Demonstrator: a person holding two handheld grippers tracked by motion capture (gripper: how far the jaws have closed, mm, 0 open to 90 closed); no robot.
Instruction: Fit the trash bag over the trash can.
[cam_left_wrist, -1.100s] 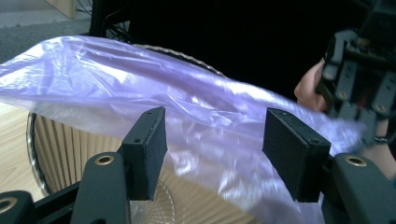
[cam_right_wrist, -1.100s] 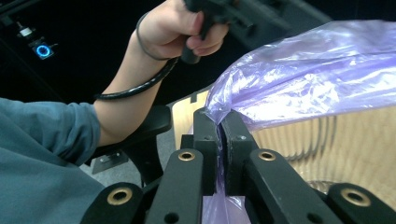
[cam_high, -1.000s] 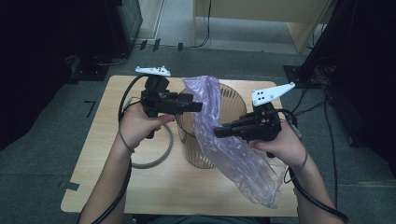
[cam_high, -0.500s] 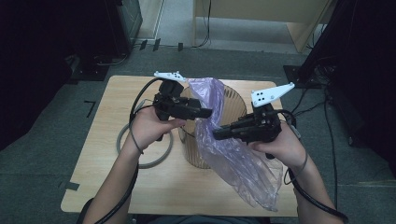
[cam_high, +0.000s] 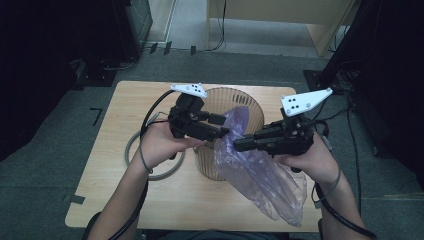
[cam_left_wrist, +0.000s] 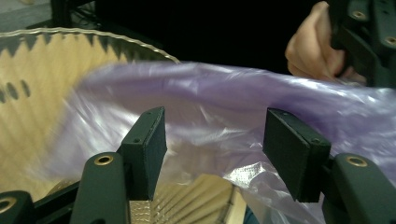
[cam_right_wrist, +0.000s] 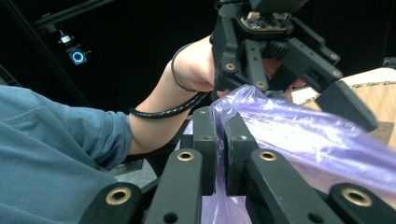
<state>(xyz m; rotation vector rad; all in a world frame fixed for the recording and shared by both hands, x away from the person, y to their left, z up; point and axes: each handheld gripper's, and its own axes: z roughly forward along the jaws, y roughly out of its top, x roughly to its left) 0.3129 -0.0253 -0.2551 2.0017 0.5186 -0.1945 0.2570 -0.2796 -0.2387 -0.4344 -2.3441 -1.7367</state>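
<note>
Left gripper (cam_high: 225, 131) has shifted right over the wicker bin (cam_high: 250, 102), fingers wide around the purple bag (cam_high: 260, 175); right gripper (cam_high: 239, 145) clamps the bag edge for lining.

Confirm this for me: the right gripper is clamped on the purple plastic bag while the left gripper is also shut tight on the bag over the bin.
Not quite. The right gripper is clamped on the purple plastic bag, but the left gripper is not shut: the left gripper view shows its jaws standing apart, the bag's film beyond them, over the bin.
</note>
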